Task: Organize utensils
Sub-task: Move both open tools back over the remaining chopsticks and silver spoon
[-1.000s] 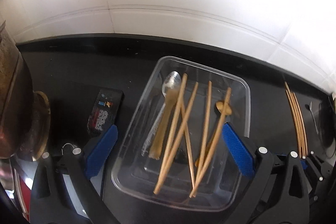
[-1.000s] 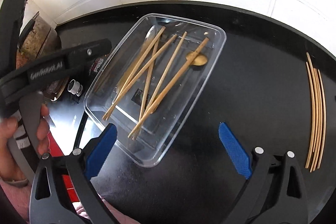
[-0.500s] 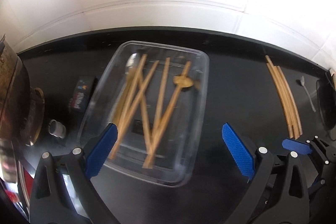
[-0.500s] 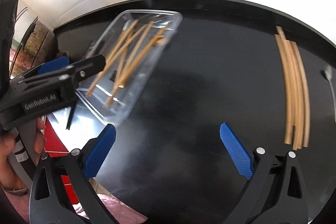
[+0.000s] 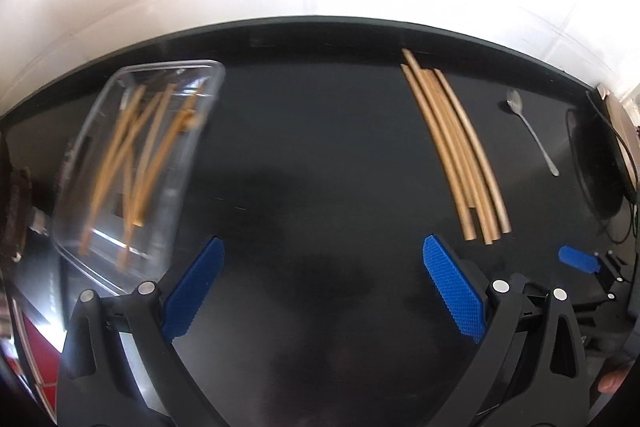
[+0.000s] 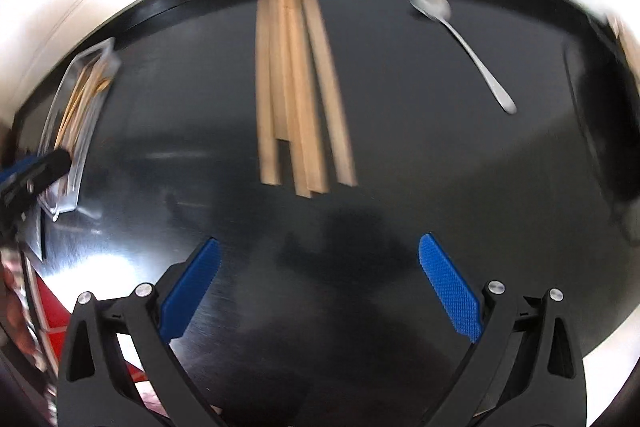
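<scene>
On the black countertop point(image 5: 320, 147), wooden sticks point(image 6: 296, 87) lie beside a spoon point(image 6: 460, 39).

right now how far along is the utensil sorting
Partly done. The clear tray already holds several wooden sticks. Nothing is in hand: the left gripper and right gripper are both open and empty above the black counter. Left to collect: a bundle of wooden sticks and a metal spoon lying loose on the counter.

tray point(image 5: 202, 131) contents point(image 5: 136, 147) motion-blurred
</scene>
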A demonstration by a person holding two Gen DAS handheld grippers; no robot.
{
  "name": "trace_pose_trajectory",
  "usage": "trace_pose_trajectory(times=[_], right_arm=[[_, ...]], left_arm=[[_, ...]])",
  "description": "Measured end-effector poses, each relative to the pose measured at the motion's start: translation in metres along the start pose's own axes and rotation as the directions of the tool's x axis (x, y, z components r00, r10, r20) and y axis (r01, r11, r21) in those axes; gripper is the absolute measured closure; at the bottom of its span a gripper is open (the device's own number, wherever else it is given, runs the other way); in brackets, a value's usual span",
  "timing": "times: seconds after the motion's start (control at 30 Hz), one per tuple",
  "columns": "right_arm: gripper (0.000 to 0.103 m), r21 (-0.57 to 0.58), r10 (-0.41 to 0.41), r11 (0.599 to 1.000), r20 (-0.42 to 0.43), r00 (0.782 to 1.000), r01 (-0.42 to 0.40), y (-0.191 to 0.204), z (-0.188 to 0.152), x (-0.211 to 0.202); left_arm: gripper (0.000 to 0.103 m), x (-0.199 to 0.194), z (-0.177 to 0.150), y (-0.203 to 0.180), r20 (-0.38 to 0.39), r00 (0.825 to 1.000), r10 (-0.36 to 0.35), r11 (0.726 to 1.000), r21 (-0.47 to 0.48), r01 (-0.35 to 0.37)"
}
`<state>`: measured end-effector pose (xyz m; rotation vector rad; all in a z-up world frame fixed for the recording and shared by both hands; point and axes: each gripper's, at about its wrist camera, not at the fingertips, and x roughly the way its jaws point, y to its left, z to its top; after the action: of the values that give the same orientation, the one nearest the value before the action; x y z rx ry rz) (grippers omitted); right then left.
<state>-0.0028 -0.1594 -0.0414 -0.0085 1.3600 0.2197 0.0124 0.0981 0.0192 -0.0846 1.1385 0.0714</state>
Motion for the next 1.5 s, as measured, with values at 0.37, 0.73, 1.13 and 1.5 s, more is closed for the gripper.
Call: trace_pose_trajectory(times=[0.37, 0.73, 1.13, 1.5], right_arm=[[0.007, -0.017, 0.028, 0.999, -0.012, 1.0, -0.028, -0.074, -0.001, -0.011], [0.007, -0.062, 0.018, 0.998, -0.072, 0.997, -0.023, -0.077, 0.001, 0.002], [0.007, -0.086, 0.011, 0.996, -0.109, 0.994, -0.02, -0.067, -0.003, 0.012], [0.007, -0.123, -0.027, 0.992, -0.141, 0.99, 0.01, -0.065, -0.005, 0.025]], left_arm=[[0.006, 0.033, -0.021, -0.081, -0.035, 0.997, -0.064, 0.996, -0.066, 0.061], [0.006, 0.053, -0.043, -0.096, -0.122, 0.991, -0.049, 0.997, -0.069, 0.041], [0.006, 0.06, -0.05, -0.083, -0.155, 0.986, -0.055, 0.994, -0.098, 0.04], [0.006, 0.079, -0.047, -0.085, -0.185, 0.98, -0.068, 0.995, -0.09, 0.052]])
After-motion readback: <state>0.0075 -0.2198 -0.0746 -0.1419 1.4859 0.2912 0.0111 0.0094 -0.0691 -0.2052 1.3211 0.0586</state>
